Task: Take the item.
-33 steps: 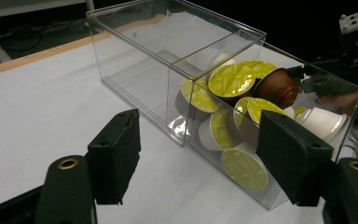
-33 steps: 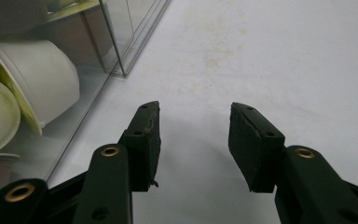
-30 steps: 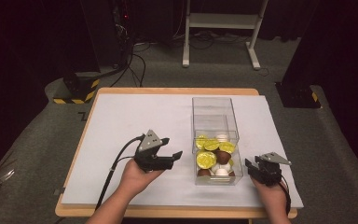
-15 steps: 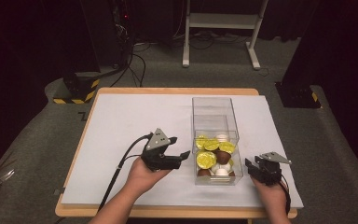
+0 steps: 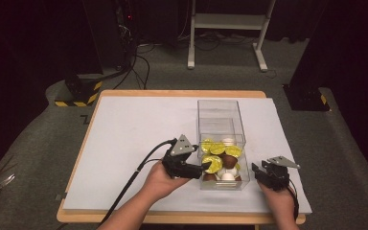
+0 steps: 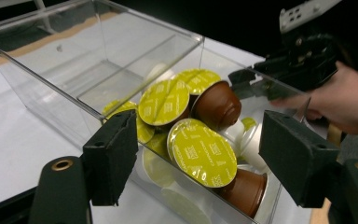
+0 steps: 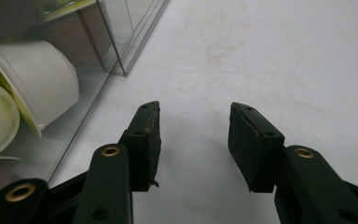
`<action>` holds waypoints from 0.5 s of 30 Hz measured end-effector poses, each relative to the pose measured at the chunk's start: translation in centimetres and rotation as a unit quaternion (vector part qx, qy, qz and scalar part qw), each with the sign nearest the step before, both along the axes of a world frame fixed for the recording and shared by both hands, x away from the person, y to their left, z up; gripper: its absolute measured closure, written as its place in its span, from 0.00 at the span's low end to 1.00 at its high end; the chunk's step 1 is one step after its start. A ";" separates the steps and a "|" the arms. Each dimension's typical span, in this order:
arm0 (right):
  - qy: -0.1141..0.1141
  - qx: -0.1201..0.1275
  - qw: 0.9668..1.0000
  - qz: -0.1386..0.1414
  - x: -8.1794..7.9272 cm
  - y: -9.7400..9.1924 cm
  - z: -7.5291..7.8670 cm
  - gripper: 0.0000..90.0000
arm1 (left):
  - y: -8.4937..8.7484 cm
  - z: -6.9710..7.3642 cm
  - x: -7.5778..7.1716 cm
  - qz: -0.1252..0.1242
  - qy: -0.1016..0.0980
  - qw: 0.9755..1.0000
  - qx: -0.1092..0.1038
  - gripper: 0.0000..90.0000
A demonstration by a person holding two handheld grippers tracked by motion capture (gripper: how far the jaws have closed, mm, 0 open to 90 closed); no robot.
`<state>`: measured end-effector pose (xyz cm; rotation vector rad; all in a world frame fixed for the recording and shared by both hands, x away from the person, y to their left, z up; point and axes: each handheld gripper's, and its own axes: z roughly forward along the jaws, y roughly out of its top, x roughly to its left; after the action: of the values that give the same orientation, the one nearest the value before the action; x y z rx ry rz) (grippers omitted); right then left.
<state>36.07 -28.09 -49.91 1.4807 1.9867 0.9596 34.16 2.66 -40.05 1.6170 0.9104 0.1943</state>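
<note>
A clear plastic box on the white table cover holds several coffee capsules. Some have yellow foil lids, others are brown or white. My left gripper reaches over the box's left wall, and its jaws have just been opening. In the left gripper view a yellow-lidded capsule lies on the pile between the spread pads, which do not touch it. My right gripper rests on the table to the right of the box. It is open and empty.
The far half of the box is bare inside. A white capsule presses against the box wall near my right gripper. White cover stretches left of the box. Black stands and cables lie on the floor beyond the table.
My left gripper has moved right, up to the box's left wall, and its jaws stand wider apart. The right gripper has stayed where it was.
</note>
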 end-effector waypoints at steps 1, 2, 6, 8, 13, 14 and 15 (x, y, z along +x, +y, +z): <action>0.000 0.000 1.000 0.001 0.0 0.0 0.0 0.60 | -0.3 -0.2 0.0 -0.004 0.001 1.000 0.007 0.30; 0.000 -0.001 1.000 0.001 0.0 0.0 0.0 0.60 | -0.6 -0.5 0.0 -0.010 -0.001 1.000 0.015 0.30; 0.001 0.002 1.000 0.000 0.0 0.0 0.0 0.60 | -1.8 -1.1 0.0 -0.018 0.000 0.999 0.028 0.30; 0.000 0.004 1.000 0.000 -0.1 0.0 0.0 0.60 | -2.3 -1.5 0.1 -0.021 -0.002 0.999 0.039 0.30; 0.001 0.006 1.000 0.000 0.0 -0.1 0.0 0.60 | -3.2 -2.1 0.4 -0.028 -0.008 0.997 0.067 0.30; 0.002 0.007 1.000 -0.001 0.0 0.0 0.0 0.60 | -3.5 -2.3 0.4 -0.027 -0.006 0.997 0.067 0.31; 0.002 0.007 1.000 -0.001 0.0 0.0 0.0 0.60 | -3.5 -2.4 0.5 -0.028 -0.007 0.997 0.071 0.31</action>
<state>36.04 -28.13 -49.91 1.4923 1.9840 0.9718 34.63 -0.88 -42.42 1.7694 0.8546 0.2354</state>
